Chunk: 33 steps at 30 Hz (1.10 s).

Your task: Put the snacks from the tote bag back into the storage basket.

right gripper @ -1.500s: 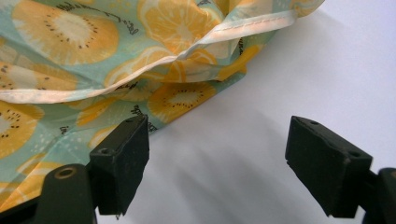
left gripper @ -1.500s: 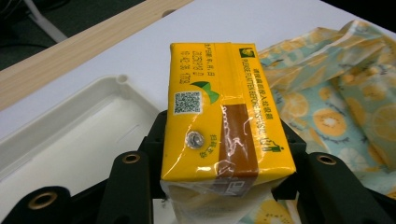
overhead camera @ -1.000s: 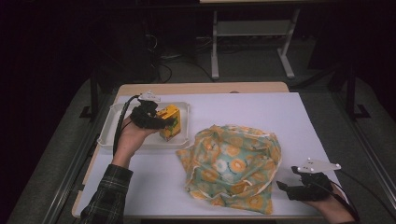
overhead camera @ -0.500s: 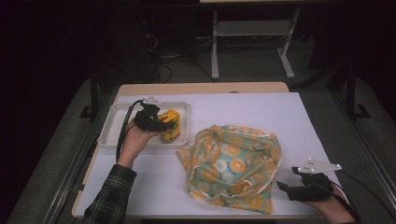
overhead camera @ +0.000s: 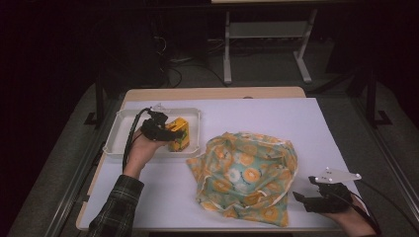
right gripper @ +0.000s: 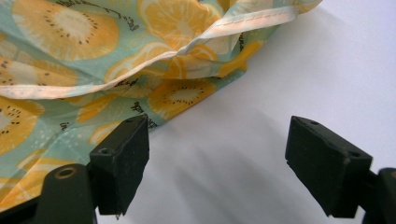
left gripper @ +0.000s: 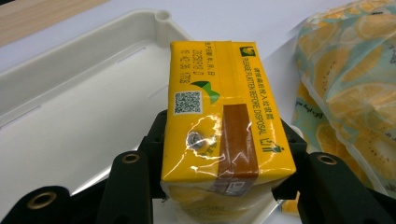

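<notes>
White-papered table (overhead camera: 257, 113): L gripper (overhead camera: 165, 132) clamped on yellow drink carton (left gripper: 224, 116) over tray (overhead camera: 123, 131), prob. for lifting; R gripper (overhead camera: 316, 200) gaped empty beside fruit-print bag (overhead camera: 247, 173).

The carton (left gripper: 224, 116) at the left is bright yellow, with a brown band, a green leaf mark, a black-and-white square code and dark print. The tray (overhead camera: 126, 126) beneath it is plain white. The bag (overhead camera: 247, 175) in the middle is pale teal, patterned with orange and yellow citrus slices, hemmed in cream. The tabletop (overhead camera: 276, 113) is white, its far edge seemingly light wood. Both grippers' fingers (right gripper: 119, 163) are black. The sleeve (overhead camera: 116, 207) at near left is dark plaid.
</notes>
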Tool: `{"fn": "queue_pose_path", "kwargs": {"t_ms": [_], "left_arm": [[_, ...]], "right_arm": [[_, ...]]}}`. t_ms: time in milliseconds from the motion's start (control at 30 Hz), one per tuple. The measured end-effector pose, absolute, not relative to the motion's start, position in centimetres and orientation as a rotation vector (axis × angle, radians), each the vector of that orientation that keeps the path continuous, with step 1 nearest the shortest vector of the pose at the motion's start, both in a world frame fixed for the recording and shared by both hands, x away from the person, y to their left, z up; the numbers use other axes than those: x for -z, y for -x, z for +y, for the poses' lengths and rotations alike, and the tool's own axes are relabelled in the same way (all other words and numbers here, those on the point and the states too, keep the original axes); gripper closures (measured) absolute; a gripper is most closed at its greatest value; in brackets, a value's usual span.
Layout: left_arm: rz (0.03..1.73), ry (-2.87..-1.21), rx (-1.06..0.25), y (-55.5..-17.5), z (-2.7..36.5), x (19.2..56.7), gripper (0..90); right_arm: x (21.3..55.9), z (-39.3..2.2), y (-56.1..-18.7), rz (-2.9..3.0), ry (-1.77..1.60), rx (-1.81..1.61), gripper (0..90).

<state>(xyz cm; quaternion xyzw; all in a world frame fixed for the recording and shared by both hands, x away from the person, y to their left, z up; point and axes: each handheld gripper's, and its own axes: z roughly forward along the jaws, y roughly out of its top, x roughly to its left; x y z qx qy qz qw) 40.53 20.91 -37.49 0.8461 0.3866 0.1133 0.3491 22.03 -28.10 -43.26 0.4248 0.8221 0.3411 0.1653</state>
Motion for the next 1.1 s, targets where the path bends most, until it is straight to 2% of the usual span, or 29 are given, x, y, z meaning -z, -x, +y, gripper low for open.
{"fn": "queue_pose_path", "kwargs": {"t_ms": [667, 800, 1100], "left_arm": [[0.99, -2.276, -0.254, -39.9, 21.4, 37.7, 50.5], [1.004, -2.256, -0.256, -39.9, 21.4, 37.5, 48.7], [0.983, -2.236, -0.237, -39.6, 21.9, 35.3, 38.0]], "right_arm": [[43.2, -28.0, -22.1, 2.342, -1.204, -0.974, 21.0], [43.2, -28.0, -22.1, 2.342, -1.204, -0.976, 21.0], [43.2, -28.0, -22.1, 2.344, -1.208, -0.973, 21.0]]}}
